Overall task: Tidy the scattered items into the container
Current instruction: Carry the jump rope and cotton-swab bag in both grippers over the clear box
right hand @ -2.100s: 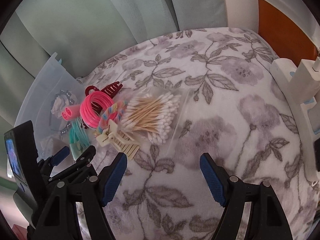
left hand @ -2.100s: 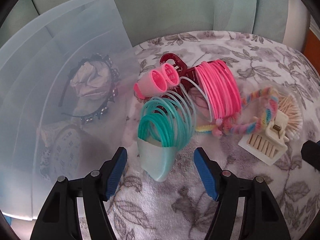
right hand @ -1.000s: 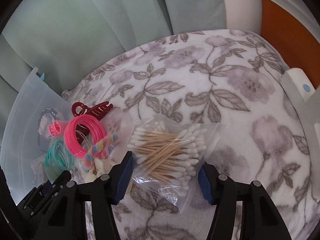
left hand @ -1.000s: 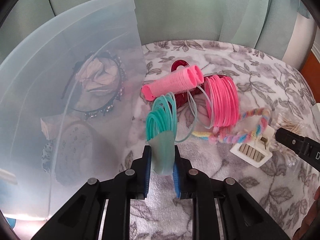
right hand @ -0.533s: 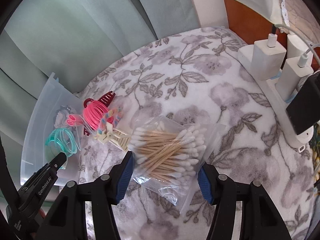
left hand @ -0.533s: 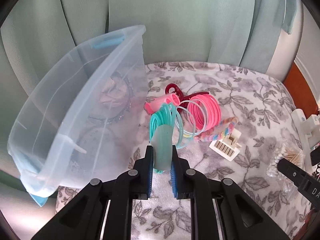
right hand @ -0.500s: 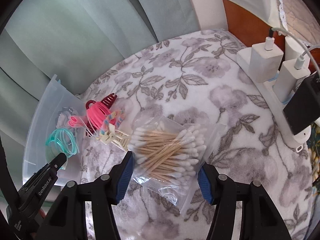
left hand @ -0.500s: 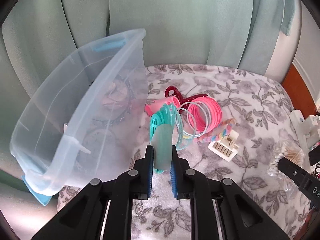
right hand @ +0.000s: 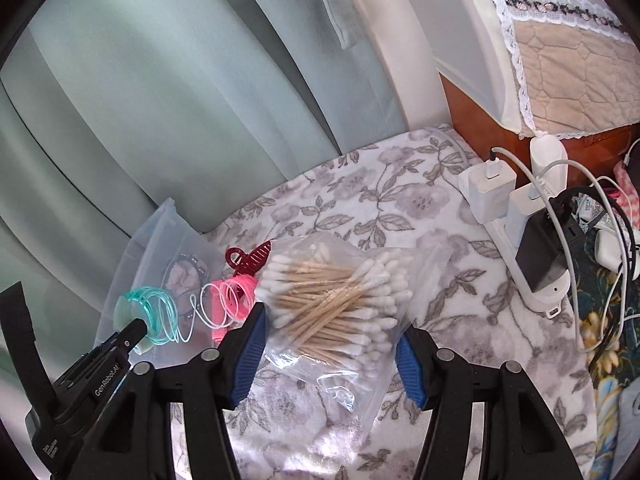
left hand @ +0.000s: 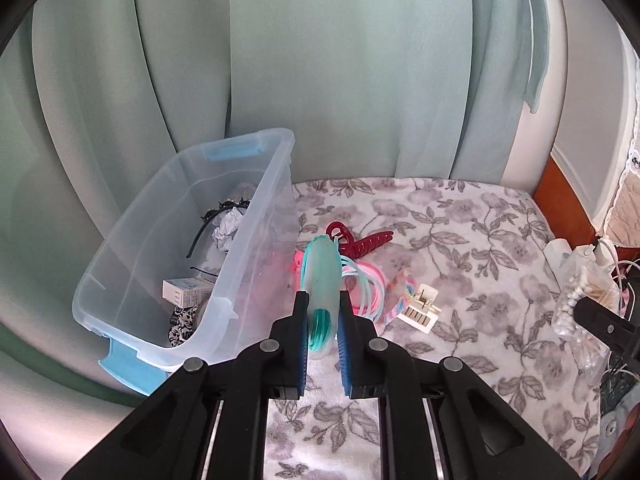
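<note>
Left wrist: left tool [left hand: 323, 322] pinches a translucent pale-teal spiral hair tie [left hand: 322, 276].

A clear bin [left hand: 256, 216] with blue latches stands on a white blanket [left hand: 472, 248] printed with grey flowers, near a dark red claw clip [left hand: 360, 240], pink hoops [right hand: 236, 294], teal hoops [right hand: 160, 312] and pale green curtains [left hand: 320, 60].

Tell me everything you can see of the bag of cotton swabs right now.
The clear plastic bag of wooden-stick cotton swabs is clamped between the right gripper's blue pads, held above the floral blanket. The swabs lie bundled roughly crosswise, white tips at both ends. The bag's loose, crinkled end hangs below the pads. Nothing else touches it.
</note>
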A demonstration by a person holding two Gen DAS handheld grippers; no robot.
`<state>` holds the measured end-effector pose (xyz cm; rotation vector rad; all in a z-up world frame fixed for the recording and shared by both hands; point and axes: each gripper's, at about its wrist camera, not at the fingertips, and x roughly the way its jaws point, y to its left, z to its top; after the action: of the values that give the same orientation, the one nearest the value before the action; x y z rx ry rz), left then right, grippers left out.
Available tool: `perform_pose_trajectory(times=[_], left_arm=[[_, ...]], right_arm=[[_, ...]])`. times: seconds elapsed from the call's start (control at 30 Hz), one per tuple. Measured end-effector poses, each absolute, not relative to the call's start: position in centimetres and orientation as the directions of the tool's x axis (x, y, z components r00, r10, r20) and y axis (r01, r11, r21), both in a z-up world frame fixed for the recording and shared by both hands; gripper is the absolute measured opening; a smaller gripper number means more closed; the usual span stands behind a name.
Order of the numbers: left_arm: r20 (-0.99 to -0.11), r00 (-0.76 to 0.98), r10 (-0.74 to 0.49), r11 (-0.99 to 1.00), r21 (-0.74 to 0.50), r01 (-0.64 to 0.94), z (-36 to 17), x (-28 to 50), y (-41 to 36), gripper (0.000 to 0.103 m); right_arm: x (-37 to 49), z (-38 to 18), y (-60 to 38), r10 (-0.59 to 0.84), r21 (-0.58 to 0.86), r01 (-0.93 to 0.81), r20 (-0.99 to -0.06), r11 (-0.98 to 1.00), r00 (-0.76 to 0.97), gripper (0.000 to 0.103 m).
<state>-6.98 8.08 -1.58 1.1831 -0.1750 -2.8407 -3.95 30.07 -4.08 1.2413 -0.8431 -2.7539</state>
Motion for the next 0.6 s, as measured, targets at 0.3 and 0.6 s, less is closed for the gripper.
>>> perform_pose_trajectory(times=[0.3,0.6], left_arm=[[-0.639,-0.765,-0.075,-0.994,0.113,0.003,2.5,-5.4,8.1,0.013],[-0.576,-0.816,-0.055,-0.997,0.078,0.013,6.1,-4.1,7.2,0.013]], right_arm=[[-2.3,-2.4,31.2,-0.205,0.491,-0.205,-0.657,-0.847,-0.726,0.062],[-1.0,-1.4,31.2,-0.209,0.495,-0.171,-0.620,-0.852,-0.756,0.062]])
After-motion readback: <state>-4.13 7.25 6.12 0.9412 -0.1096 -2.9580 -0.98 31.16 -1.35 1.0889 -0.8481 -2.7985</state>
